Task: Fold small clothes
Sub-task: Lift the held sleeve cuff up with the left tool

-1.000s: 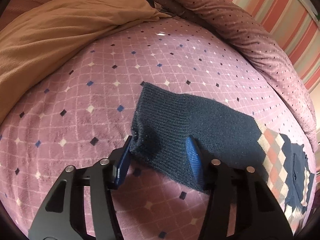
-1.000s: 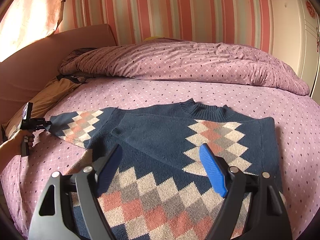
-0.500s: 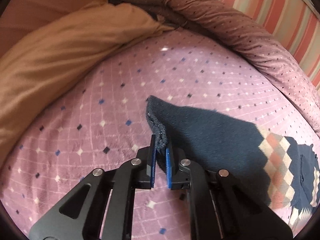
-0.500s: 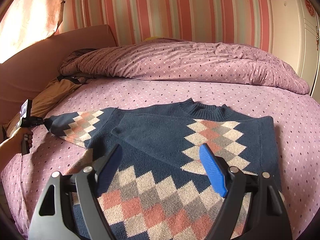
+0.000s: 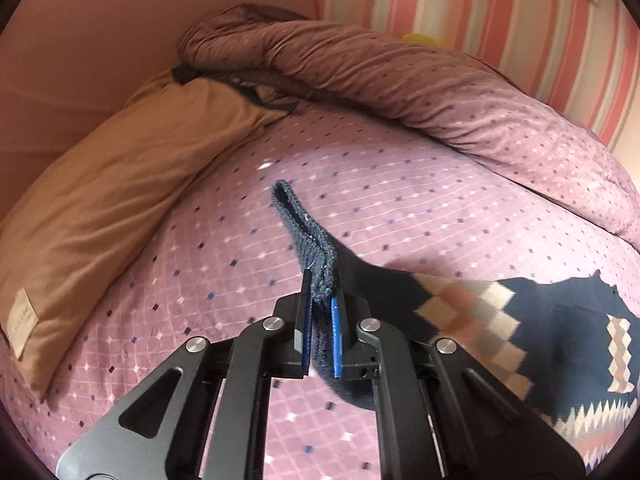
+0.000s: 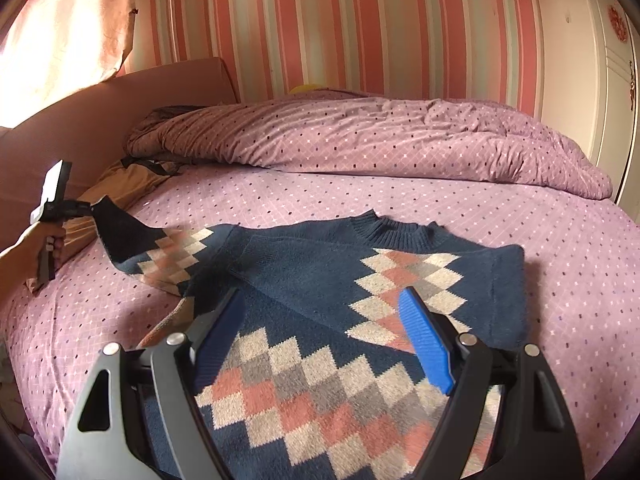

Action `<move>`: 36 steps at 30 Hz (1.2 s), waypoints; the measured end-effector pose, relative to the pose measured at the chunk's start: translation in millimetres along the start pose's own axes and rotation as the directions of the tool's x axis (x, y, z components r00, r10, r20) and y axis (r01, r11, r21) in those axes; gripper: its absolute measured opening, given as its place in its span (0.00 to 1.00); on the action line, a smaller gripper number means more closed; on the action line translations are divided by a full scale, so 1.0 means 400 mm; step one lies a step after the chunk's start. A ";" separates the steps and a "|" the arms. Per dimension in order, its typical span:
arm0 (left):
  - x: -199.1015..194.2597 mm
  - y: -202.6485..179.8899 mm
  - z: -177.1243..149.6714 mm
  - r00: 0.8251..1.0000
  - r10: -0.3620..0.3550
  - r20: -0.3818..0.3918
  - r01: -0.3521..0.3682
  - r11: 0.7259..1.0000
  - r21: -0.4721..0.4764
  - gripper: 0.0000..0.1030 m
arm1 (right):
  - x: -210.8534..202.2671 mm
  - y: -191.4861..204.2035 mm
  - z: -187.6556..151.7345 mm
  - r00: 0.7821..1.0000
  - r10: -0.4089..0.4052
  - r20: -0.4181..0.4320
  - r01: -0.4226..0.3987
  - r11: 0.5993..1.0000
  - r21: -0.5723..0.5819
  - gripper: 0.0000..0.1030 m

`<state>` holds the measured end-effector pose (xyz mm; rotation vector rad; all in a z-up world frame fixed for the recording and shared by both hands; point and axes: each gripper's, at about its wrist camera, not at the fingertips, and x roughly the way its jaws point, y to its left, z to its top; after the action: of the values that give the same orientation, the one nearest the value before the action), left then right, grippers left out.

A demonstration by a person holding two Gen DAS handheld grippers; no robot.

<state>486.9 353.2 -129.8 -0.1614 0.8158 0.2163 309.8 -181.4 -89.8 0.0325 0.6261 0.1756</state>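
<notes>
No text, brand, number or sign can be read anywhere here. The one thing that seems to carry print is a small pale fabric label (image 5: 21,317) sewn at the near left corner of the tan pillow (image 5: 120,184) lying on the left side of the bed; its faint marks are too small and blurred to make out. A red ornament (image 6: 617,23) on the white door at far right shows no legible character.

Bare bedspread (image 6: 360,200) ahead of my claws is free to cross; rolled duvet (image 6: 380,136) blocks the far side, tan pillow (image 5: 112,200) blocks left.
</notes>
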 end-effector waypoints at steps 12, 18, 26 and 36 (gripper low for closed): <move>-0.131 -0.236 -0.002 0.999 -0.026 0.044 0.023 0.997 0.080 0.05 | -0.122 -0.067 0.018 0.999 0.001 0.035 -0.001 1.000 0.016 0.78; -0.199 -0.327 0.011 0.996 -0.067 0.065 0.061 0.993 0.098 0.05 | -0.173 -0.106 0.017 0.999 -0.005 0.048 0.004 1.000 0.019 0.78; -0.274 -0.460 0.011 0.990 -0.111 0.090 0.098 0.986 0.134 0.05 | -0.225 -0.174 0.009 0.998 -0.006 0.058 0.003 0.999 0.046 0.78; -0.338 -0.688 -0.046 0.976 -0.191 0.107 0.167 0.966 0.199 0.05 | -0.254 -0.265 -0.019 0.998 -0.026 0.059 0.022 0.997 0.067 0.78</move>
<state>453.4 65.8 -26.4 -0.0411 0.6873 -0.0224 240.8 -303.5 -45.9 0.0940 0.5723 0.1300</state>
